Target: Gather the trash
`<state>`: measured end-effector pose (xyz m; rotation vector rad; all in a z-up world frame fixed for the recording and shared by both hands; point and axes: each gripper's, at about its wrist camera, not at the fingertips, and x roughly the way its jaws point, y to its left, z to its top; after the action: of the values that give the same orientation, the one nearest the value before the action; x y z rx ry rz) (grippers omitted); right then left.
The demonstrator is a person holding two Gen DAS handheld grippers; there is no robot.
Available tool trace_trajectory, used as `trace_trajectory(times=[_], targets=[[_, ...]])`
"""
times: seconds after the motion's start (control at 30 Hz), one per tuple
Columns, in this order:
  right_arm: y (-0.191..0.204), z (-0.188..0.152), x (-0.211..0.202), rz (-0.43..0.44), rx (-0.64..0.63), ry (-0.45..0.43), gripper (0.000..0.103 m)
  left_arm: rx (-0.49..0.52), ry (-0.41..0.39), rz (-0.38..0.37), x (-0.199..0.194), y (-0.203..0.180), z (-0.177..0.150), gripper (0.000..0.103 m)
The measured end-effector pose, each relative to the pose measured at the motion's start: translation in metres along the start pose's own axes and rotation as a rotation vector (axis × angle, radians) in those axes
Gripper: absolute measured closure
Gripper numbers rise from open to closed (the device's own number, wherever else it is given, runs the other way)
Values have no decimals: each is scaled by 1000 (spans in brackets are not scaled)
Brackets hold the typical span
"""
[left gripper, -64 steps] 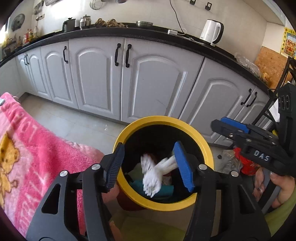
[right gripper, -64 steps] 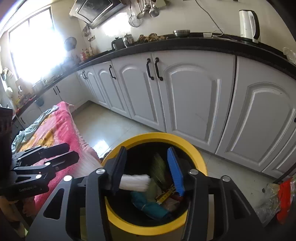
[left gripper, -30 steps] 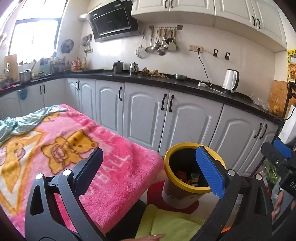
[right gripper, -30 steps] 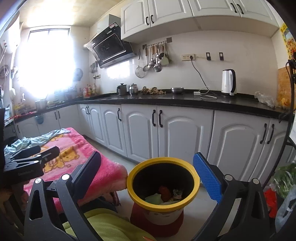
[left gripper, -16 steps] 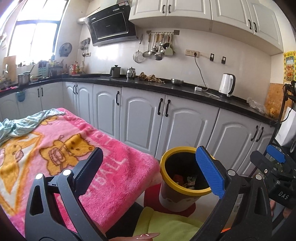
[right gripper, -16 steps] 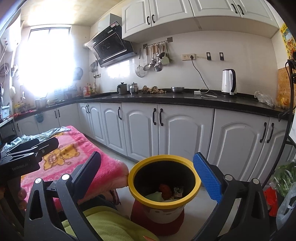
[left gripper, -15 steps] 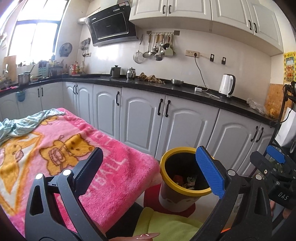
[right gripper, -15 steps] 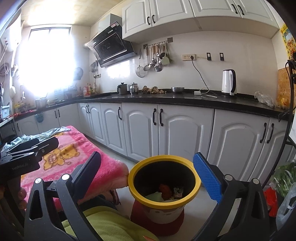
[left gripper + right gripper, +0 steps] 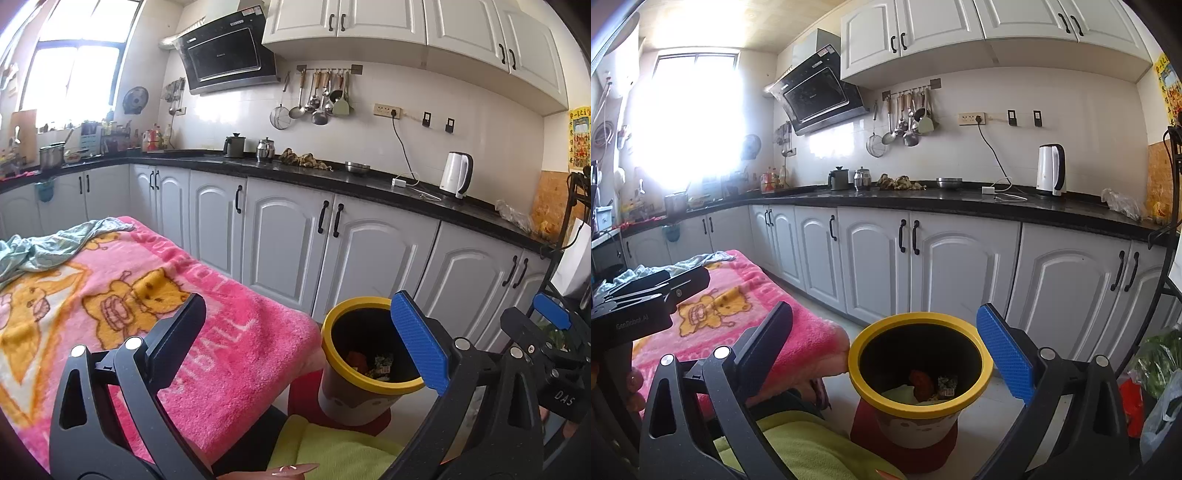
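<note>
Between our right gripper's [image 9: 884,349] spread jaws sits the yellow-rimmed bin [image 9: 919,373], on the floor with scraps of trash [image 9: 925,384] inside. Our left gripper [image 9: 299,339] also has its jaws spread wide and empty, the bin [image 9: 364,363] just inside its blue jaw and the pink blanket [image 9: 122,295] beyond its black jaw.

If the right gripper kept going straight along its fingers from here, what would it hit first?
Probably the white cabinet doors under the counter. The open right gripper points above and past the yellow-rimmed trash bin, so it likely clears the rim, though depth is hard to judge.
</note>
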<state>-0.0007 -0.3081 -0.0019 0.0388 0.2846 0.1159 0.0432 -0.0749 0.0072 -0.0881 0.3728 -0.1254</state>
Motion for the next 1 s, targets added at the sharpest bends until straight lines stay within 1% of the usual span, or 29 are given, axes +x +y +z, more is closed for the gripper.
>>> trace_trajectory(times=[1.0], targets=[[2,-1,0,-1,-2,-1,6,0,-8,11,-1,0,2,11]])
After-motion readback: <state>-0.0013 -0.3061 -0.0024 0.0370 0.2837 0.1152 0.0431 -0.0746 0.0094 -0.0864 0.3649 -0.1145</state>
